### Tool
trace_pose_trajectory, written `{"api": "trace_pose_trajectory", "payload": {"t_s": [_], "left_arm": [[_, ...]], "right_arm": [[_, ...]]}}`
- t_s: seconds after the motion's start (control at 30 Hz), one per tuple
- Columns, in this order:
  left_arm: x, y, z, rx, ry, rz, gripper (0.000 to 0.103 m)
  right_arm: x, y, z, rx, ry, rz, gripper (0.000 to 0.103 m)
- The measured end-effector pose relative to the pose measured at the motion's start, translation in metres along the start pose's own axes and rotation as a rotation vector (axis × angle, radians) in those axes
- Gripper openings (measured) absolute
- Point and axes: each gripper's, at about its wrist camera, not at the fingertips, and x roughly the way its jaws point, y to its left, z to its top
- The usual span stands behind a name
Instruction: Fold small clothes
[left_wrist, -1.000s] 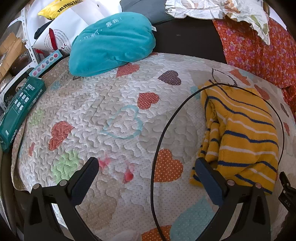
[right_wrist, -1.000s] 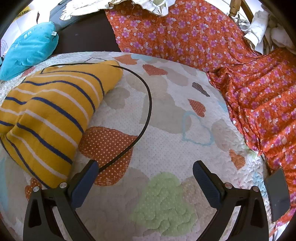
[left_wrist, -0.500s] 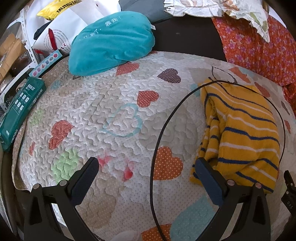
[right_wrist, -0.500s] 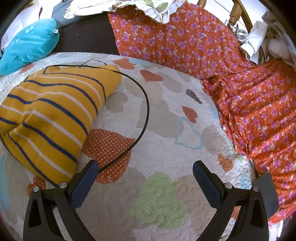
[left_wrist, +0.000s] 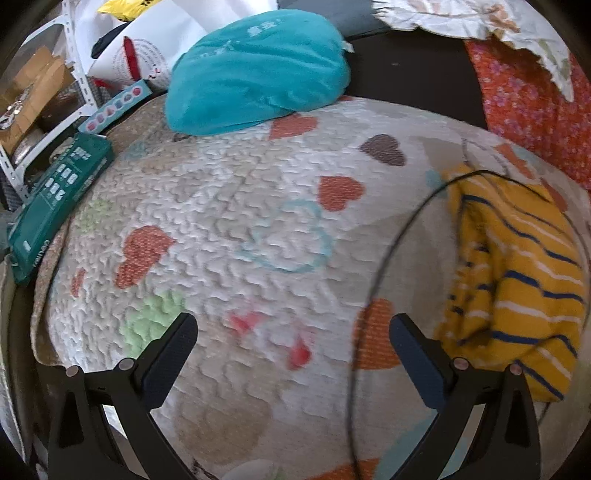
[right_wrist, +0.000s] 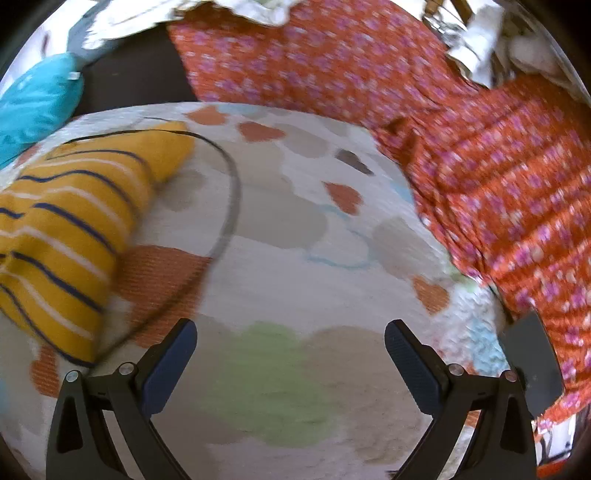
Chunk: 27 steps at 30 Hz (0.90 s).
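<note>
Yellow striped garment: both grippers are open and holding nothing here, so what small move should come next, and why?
Probably swing the right gripper left toward the yellow striped garment. It lies bunched on the heart quilt, and both the right gripper and the left gripper hang open and empty above bare quilt. A black cable loops over and beside the garment, so the approach should avoid catching it.

bright, even daylight in both views, no hard shadows. strong fisheye bend, dark vignette at corners. motion blur throughout: right wrist view smeared worst, orange floral cloth (right_wrist: 480, 155) beyond right tool soft; quilt (left_wrist: 221, 206) ahead of left tool sharper, striped garment (left_wrist: 517, 277) blurred.
</note>
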Motion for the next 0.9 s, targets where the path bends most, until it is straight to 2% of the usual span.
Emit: {"api": "trace_pose_trajectory", "payload": {"t_s": [0.23,0.43,0.73,0.9], "left_arm": [[0.032,0.042,0.005,0.002,0.055,0.085,0.103],[0.065,0.083,0.021,-0.048,0.091,0.146,0.103],[0.109,0.109,0.046,-0.06,0.115,0.196,0.103],[0.124,0.116,0.051,-0.065,0.112,0.163,0.103]], "right_arm": [[0.028,-0.073,-0.014,0.082,0.076,-0.115,0.103],[0.052,-0.107,-0.02,0.129,0.127,-0.164,0.103],[0.076,-0.128,-0.023,0.24,0.138,-0.095,0.103],[0.083,-0.134,-0.024,0.291,0.126,-0.055,0.103]]}}
